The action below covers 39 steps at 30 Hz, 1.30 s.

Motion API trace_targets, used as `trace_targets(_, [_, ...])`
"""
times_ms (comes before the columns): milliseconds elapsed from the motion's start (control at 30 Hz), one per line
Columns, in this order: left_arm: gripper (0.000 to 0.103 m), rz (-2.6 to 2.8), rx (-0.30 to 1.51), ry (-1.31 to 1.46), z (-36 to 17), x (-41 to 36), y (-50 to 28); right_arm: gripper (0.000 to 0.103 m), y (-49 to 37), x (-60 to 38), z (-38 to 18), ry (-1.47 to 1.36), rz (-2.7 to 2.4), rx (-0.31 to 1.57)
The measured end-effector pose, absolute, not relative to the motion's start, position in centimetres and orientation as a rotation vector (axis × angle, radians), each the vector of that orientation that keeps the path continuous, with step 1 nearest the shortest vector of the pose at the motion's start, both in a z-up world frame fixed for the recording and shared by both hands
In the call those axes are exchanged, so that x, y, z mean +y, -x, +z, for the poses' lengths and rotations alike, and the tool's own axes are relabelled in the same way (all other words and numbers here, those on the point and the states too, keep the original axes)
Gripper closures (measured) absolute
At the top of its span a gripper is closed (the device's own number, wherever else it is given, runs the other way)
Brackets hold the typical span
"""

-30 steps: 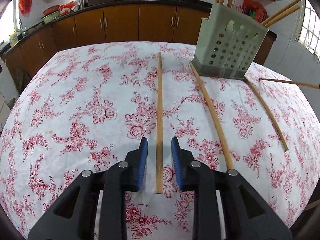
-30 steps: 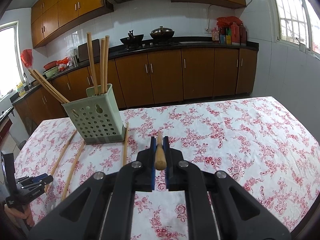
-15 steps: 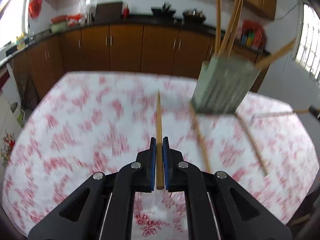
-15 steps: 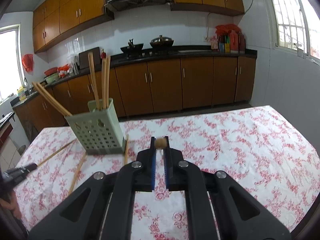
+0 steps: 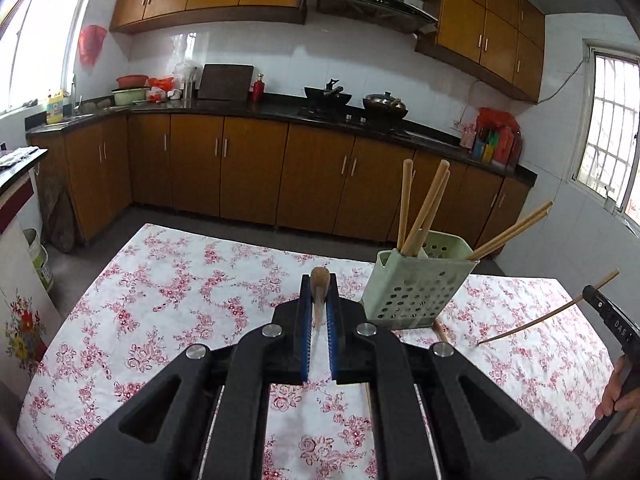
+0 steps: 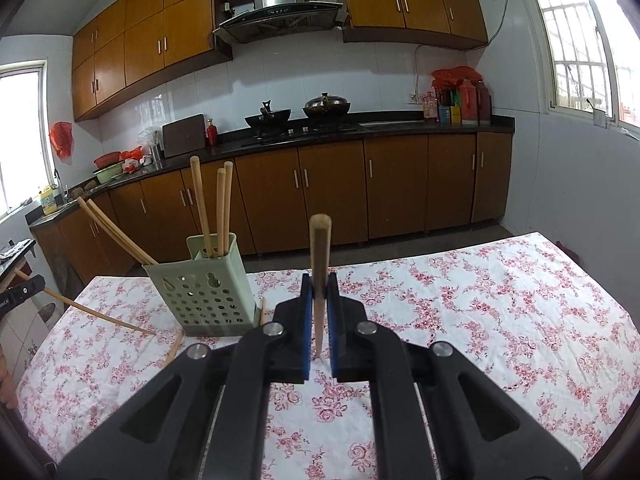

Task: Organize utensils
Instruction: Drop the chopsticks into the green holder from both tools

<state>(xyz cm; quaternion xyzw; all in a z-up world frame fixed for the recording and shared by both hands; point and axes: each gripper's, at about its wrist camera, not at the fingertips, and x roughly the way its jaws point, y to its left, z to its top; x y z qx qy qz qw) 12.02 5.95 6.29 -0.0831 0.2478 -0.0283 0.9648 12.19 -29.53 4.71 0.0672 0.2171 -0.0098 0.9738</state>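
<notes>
Wooden chopsticks are pinched, one each, in the closed left gripper [image 5: 319,300] and right gripper [image 6: 319,298].

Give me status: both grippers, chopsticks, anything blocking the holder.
Left gripper shut on a chopstick. Right gripper shut on another chopstick. Green holder upright, five chopsticks in. Strays on the tablecloth beside it; top unobstructed.

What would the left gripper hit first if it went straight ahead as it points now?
Probably nothing soon: the left gripper, shut on a chopstick, points over the tablecloth; the green chopstick holder sits right of that line. Depth unclear.
</notes>
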Motion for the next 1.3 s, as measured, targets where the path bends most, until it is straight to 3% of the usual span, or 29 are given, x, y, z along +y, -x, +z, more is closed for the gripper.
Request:
trace_targets(267, [0.096,-0.074,0.482,0.164,7.2,5.7,-11.9,0.095,-12.1,-29.5,5.7,-0.137,0.001,0.425])
trace_targets(967, [0.096,-0.166,0.164,0.17,18.5,-0.7,-12.0,0.095,-11.5,-25.7,16.7,-0.173,0.253,0.283])
trace_targets(1300, [0.096,-0.063,0.069,0.232,19.0,-1.9,-16.7,0.095,-17.3,-23.8,16.1,-0.151,0.243,0.312])
